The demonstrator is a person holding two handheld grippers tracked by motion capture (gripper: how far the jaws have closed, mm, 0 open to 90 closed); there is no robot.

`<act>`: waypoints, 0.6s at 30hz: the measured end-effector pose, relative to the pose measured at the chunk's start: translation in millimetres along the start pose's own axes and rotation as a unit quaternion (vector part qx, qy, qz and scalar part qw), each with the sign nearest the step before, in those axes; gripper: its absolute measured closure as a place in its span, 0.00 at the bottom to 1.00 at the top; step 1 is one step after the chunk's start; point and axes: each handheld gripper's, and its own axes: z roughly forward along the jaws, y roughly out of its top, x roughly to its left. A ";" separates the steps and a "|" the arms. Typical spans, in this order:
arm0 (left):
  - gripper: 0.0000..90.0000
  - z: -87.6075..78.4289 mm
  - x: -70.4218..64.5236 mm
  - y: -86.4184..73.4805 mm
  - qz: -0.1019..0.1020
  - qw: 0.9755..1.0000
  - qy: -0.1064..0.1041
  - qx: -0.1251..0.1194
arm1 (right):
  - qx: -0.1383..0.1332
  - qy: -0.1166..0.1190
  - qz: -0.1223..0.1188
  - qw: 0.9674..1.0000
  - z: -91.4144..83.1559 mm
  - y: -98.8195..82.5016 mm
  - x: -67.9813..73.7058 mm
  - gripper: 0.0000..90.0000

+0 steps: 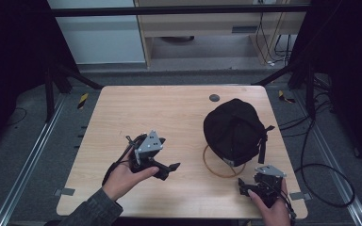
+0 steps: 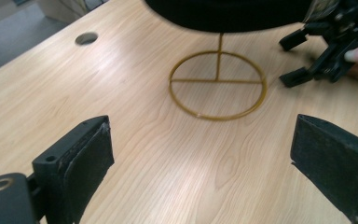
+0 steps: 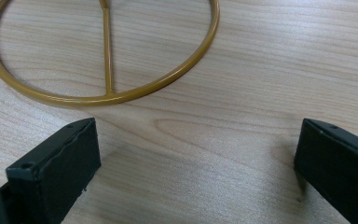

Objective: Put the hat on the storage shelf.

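Both grippers' jaws apart, empty: left gripper [image 1: 173, 166], right gripper [image 1: 242, 186]. Gold ring base [image 3: 100, 95] just ahead of right jaws; black cap [image 1: 234, 130] probably sits on its stand.

Lab — metal frame [image 1: 169, 10], cables [image 1: 320, 165]

In the high view we see the tabletop [image 1: 169, 117] lit softly from above while the surroundings sink into near black, and the picture is coarse and slightly soft. The black cap [image 1: 234, 131] shows almost no detail in its dark cloth. In the left gripper view we find a pale sheen on the wood [image 2: 121, 60] and motion blur on the cap [image 2: 223, 14]. In the right gripper view the wood grain is crisp, with soft shadows beside the jaws.
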 end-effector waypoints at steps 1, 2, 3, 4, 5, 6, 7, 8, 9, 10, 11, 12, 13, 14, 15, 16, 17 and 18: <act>0.06 -1.1 1.3 -2.5 -0.001 1.000 0.002 0.001 | 0.000 0.000 0.000 1.000 0.0 0.0 0.0 0.00; 0.06 -2.2 2.9 -5.9 -0.004 1.000 0.005 0.000 | 0.000 0.000 0.000 1.000 0.0 0.0 0.0 0.00; 0.06 -3.5 4.6 -9.0 -0.007 1.000 0.006 0.001 | 0.000 0.000 0.000 1.000 0.0 0.0 0.0 0.00; 0.06 -4.9 6.3 -12.9 -0.012 1.000 0.008 0.001 | 0.000 0.000 0.000 1.000 0.0 0.0 0.0 0.00; 0.06 -5.7 7.4 -15.1 -0.013 1.000 0.010 0.001 | 0.000 0.000 0.000 1.000 0.0 0.0 0.0 0.00; 0.06 -6.8 9.0 -18.7 -0.016 1.000 0.012 0.002 | 0.000 0.000 0.000 1.000 0.0 0.0 0.1 0.00; 0.06 -7.3 9.8 -20.7 -0.018 1.000 0.014 0.003 | 0.000 0.000 0.000 1.000 0.0 0.0 0.0 0.00; 0.06 -7.9 10.8 -23.3 -0.017 1.000 0.015 0.006 | 0.000 0.000 0.000 1.000 0.0 0.0 0.0 0.00; 0.06 -8.3 11.5 -25.9 -0.017 1.000 0.018 0.007 | 0.000 0.000 0.000 1.000 0.0 0.0 0.0 0.00; 0.06 -8.6 12.2 -28.4 -0.017 1.000 0.021 0.008 | 0.000 0.000 0.000 1.000 0.0 0.0 0.1 0.00; 0.06 -9.0 13.0 -31.0 -0.020 1.000 0.021 0.009 | 0.000 0.000 0.000 1.000 0.0 0.0 0.1 0.00; 0.06 -9.0 13.5 -33.7 -0.023 1.000 0.019 0.011 | 0.000 0.000 0.000 1.000 0.0 0.0 0.0 0.00; 0.06 -9.1 14.3 -36.4 -0.022 0.999 0.021 0.013 | 0.000 0.000 0.000 1.000 0.0 0.0 0.1 0.00; 0.06 -9.0 14.7 -39.3 -0.023 0.999 0.024 0.015 | 0.000 0.000 0.000 1.000 0.0 0.0 0.1 0.00; 0.06 -9.0 15.2 -41.3 -0.024 0.999 0.024 0.017 | 0.000 0.000 0.000 1.000 0.0 0.0 0.1 0.00; 0.06 -9.2 16.1 -44.6 -0.028 0.999 0.024 0.018 | 0.000 0.000 0.000 1.000 0.0 0.0 0.0 0.00; 0.06 -9.4 16.8 -46.9 -0.030 0.999 0.025 0.019 | 0.000 0.000 0.000 1.000 0.0 0.0 0.0 0.00; 0.06 -9.5 17.4 -49.1 -0.031 0.999 0.025 0.020 | 0.000 0.000 0.000 1.000 0.0 0.0 0.1 0.00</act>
